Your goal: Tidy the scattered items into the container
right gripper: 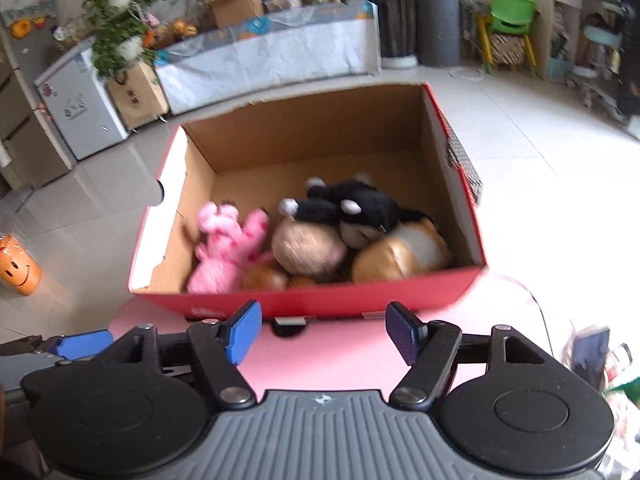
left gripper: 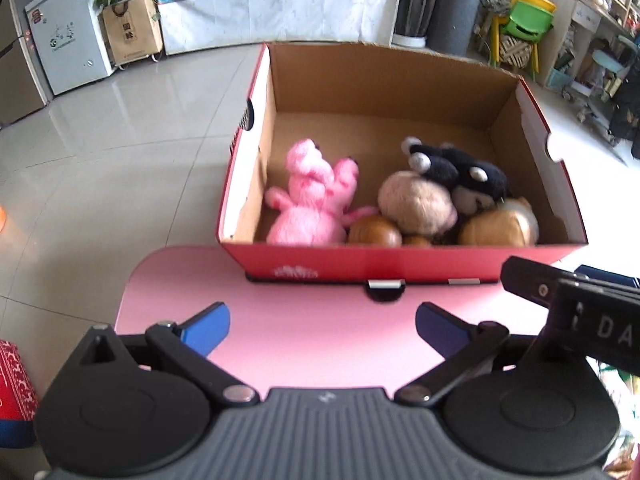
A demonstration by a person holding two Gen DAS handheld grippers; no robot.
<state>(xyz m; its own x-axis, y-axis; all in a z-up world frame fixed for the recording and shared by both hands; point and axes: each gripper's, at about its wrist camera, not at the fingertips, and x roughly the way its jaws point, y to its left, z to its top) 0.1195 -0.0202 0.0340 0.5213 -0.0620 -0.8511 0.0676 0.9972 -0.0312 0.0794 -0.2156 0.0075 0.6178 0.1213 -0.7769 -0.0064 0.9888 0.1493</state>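
A red cardboard box stands at the far edge of a pink table. Inside lie a pink plush pig, a beige plush, a black-and-white plush and a brown-and-white plush. My left gripper is open and empty above the table, just short of the box. My right gripper is open and empty, also just before the box front. The right gripper's body shows in the left wrist view.
The table stands on a pale tiled floor. An orange smiley cup sits on the floor at left. A white cabinet, a paper bag with a plant, a covered bench and stacked child chairs stand beyond.
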